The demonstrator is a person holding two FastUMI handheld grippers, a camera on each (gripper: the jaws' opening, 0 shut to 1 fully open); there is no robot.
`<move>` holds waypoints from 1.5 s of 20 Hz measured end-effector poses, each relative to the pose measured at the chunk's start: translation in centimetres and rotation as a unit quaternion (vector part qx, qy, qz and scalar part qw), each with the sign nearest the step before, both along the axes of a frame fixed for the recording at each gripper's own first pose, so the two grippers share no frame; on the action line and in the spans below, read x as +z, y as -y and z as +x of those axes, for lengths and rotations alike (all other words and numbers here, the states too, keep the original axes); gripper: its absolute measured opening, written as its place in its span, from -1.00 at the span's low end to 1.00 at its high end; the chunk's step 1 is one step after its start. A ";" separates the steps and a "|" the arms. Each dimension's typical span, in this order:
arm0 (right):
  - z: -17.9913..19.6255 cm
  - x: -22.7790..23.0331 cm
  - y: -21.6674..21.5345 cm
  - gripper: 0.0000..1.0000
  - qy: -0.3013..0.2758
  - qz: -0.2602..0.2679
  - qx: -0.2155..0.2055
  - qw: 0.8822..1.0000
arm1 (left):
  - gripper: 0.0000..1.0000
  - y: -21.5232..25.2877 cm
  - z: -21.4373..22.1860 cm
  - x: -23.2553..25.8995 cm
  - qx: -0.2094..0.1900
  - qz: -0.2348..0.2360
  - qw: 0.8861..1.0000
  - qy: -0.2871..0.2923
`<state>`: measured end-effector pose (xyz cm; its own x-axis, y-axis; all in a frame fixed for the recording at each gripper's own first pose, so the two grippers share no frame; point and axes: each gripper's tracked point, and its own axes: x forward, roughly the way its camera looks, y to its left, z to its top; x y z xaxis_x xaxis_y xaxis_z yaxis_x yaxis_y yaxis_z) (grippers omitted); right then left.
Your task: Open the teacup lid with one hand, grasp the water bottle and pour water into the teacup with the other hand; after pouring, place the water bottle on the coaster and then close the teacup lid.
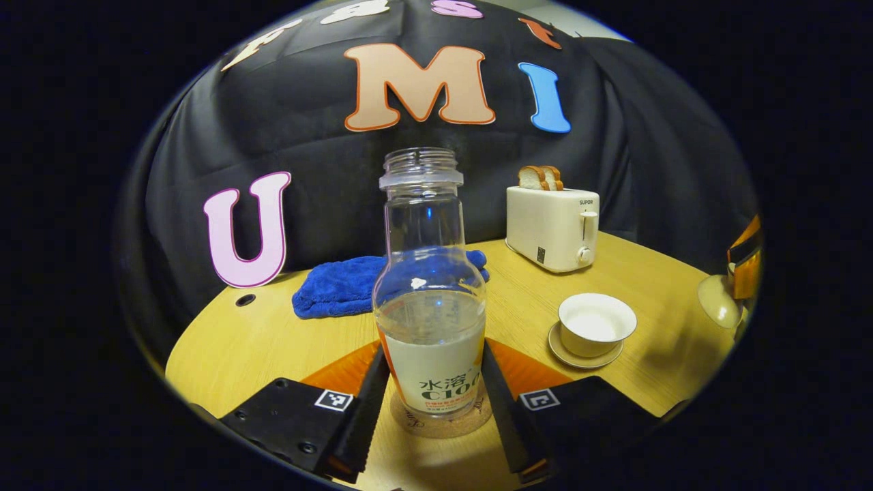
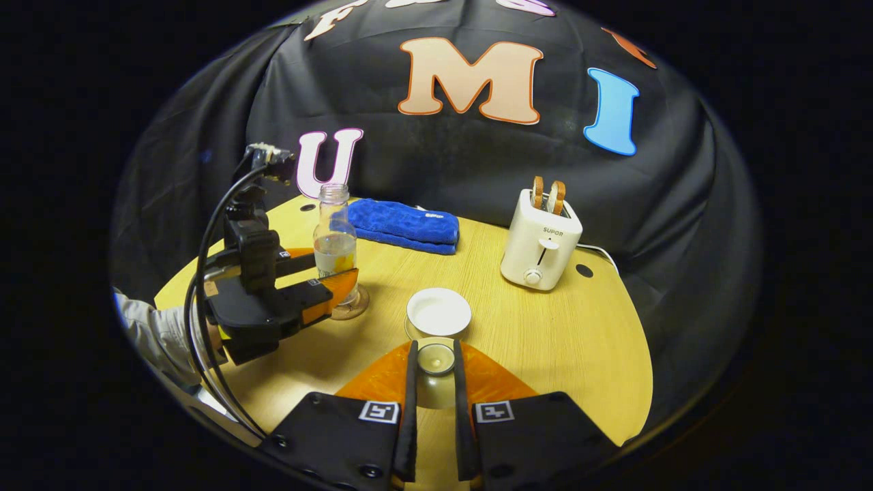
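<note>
A clear, uncapped water bottle (image 1: 430, 273), partly full, stands upright on a cork coaster (image 1: 440, 424) on the table. My left gripper (image 1: 435, 351) is shut on its labelled lower body, one finger against each side. The right gripper view shows the same bottle (image 2: 334, 232), coaster (image 2: 354, 310) and left gripper (image 2: 335, 269), held by a sleeved hand. The open white teacup (image 2: 438, 310) sits on its saucer just beyond my right gripper (image 2: 435, 346), which is shut on the teacup lid (image 2: 436, 389) by its knob and holds it near the cup. In the left gripper view the teacup (image 1: 597, 324) stands right of the bottle.
A cream toaster (image 2: 539, 249) with two bread slices stands at the back right. A folded blue towel (image 2: 402, 225) lies at the back, behind the bottle. The round wooden table (image 2: 545, 341) has small holes near its rim. The black booth cloth rises right behind it.
</note>
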<state>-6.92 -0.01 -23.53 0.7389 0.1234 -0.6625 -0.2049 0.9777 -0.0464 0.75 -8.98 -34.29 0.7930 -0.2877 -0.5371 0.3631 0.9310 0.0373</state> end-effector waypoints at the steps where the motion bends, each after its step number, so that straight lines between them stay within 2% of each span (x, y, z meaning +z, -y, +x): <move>1: 0.1 0.2 0.0 -0.48 0.002 0.000 -0.001 1.000 | 0.46 -0.2 -0.3 -0.4 0.002 -0.003 1.000 -0.006; 14: 1.3 0.8 -0.9 -0.46 0.013 0.008 0.007 1.000 | 0.54 -1.0 -1.9 -1.4 0.012 -0.002 0.999 -0.030; 17: 2.3 0.9 -1.1 -0.48 0.021 0.016 0.008 1.000 | 0.89 -1.5 -2.6 -0.9 0.017 0.002 0.999 -0.032; 19: 3.3 0.6 -1.2 -0.48 0.027 0.021 0.005 0.999 | 0.96 -1.9 -3.3 0.3 0.017 0.005 0.999 -0.026; 30: 9.2 -3.9 -2.6 -0.47 0.035 0.040 0.007 0.999 | 0.94 -5.1 -6.3 8.6 0.046 0.010 0.999 0.022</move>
<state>2.24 2.57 -27.45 0.7803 0.1848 -0.5975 -0.2177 0.9759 0.0175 -5.55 -3.87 -25.70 0.8381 -0.2014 -0.5070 0.2733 0.9593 0.0707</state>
